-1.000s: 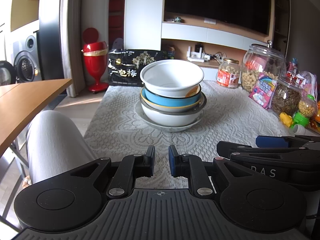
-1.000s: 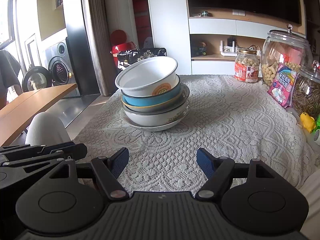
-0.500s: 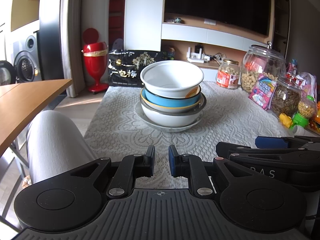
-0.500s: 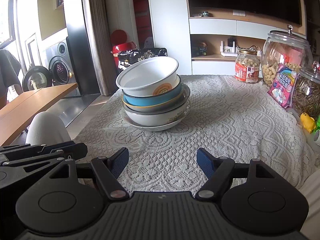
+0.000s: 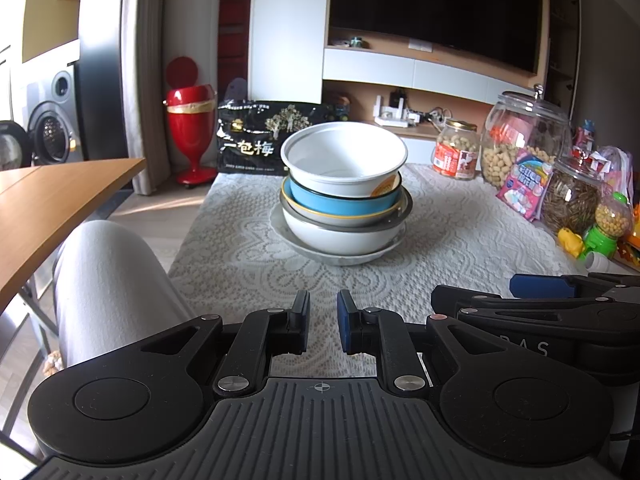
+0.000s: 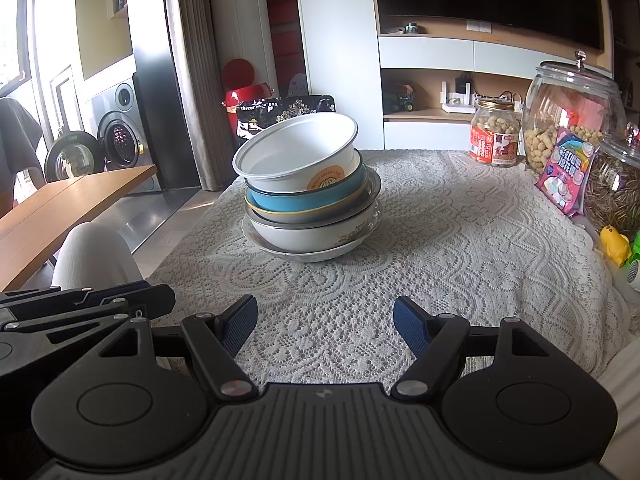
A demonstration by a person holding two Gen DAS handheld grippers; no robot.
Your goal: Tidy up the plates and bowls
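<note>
A stack of dishes stands mid-table on the lace cloth (image 5: pixel 460 240). A white bowl (image 5: pixel 344 160) tops it, tilted, over a blue bowl (image 5: pixel 340 204), a grey dish, a larger white bowl and a plate (image 5: pixel 340 259) at the bottom. The right wrist view shows the same white bowl (image 6: pixel 296 156), blue bowl (image 6: pixel 296 200) and plate (image 6: pixel 316 255). My left gripper (image 5: pixel 322 300) hovers near the table's front edge, short of the stack, jaws nearly together and empty. My right gripper (image 6: pixel 325 304) is beside it, open, with only cloth between its fingers.
Glass jars (image 5: pixel 524 136) of nuts and seeds, snack packets (image 5: pixel 524 188) and small toys (image 5: pixel 600 236) line the right side. A black bag (image 5: pixel 260 140) stands at the far edge. A wooden table (image 5: pixel 48 208) and a person's grey-clad knee (image 5: pixel 108 280) are at left.
</note>
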